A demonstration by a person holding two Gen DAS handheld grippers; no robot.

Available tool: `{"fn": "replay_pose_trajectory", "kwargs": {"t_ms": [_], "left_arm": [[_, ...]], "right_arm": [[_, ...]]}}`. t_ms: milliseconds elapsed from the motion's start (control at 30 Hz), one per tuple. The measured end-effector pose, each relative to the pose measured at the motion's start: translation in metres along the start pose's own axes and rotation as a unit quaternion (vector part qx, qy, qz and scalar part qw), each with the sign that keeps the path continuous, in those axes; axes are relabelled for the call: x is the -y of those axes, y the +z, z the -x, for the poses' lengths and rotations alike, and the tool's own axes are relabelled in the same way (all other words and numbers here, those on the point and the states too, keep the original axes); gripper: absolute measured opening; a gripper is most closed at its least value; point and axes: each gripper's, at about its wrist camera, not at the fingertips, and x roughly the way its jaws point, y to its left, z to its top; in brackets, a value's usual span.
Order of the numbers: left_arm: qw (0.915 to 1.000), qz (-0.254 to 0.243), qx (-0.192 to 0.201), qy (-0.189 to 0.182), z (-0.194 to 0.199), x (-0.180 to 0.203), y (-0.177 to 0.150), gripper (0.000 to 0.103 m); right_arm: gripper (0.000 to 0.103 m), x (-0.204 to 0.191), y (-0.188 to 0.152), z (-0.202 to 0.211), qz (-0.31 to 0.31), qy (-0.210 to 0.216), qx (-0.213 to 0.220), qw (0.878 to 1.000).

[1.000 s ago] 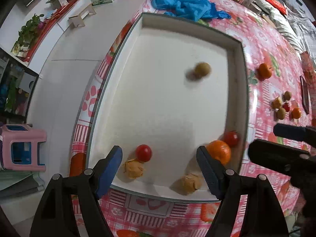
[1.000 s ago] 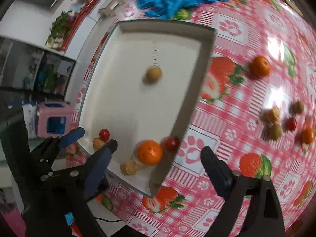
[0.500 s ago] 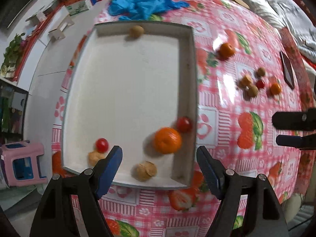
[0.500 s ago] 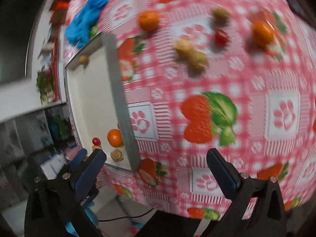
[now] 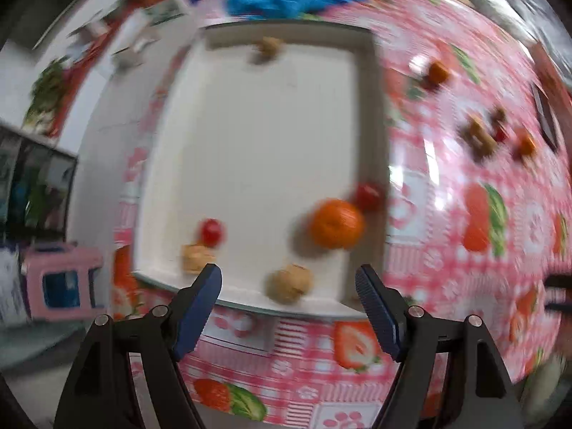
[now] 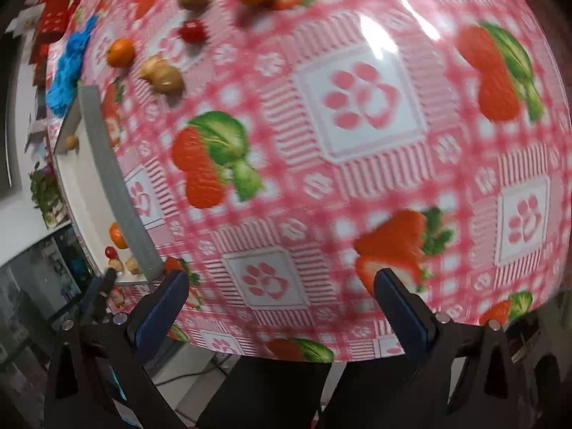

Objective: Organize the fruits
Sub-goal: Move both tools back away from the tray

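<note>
Your right gripper [image 6: 279, 287], jaws open and empty, sits nearer the loose fruits [image 6: 161, 77] at the counter's [image 6: 357, 178] far left, while your left gripper [image 5: 287, 280], also open and empty, hangs over the tray's [image 5: 368, 107] near edge.

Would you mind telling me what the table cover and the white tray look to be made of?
Table cover: probably glossy plastic or oilcloth, since bright glare patches sit on its print. White tray: smooth and matte with a thin grey rim; plastic or coated board, hard to tell through blur.
</note>
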Motion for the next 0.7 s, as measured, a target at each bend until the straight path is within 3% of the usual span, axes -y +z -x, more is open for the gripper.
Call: {"fn": "replay_pose_trajectory", "kwargs": {"t_ms": [67,167,400,467,700], "left_arm": [[0.9997,0.012,-0.011,0.021,-0.010,-0.012,0.006,0.078],[0.9975,-0.020,-0.040,0.055,-0.032,-0.011,0.005,0.078],[0.9957,-0.054,-0.067,0.034,-0.043,0.003,-0.010,0.079],[0.9944,-0.067,-0.066,0.048,-0.042,0.007,-0.017,0.079],[0.9961,-0.061,-0.045,0.046,-0.015,0.007,-0.023,0.079]], "right_arm": [[0.103,0.010,-0.004,-0.001,-0.016,0.005,0.001,1.000],[0.103,0.017,-0.005,-0.001,-0.027,0.007,0.000,1.000],[0.103,0.026,-0.006,0.011,-0.034,0.000,0.011,0.999],[0.103,0.030,-0.007,0.014,-0.041,-0.002,0.013,0.999],[0.103,0.054,-0.015,0.007,-0.098,0.014,0.000,0.995]]}}
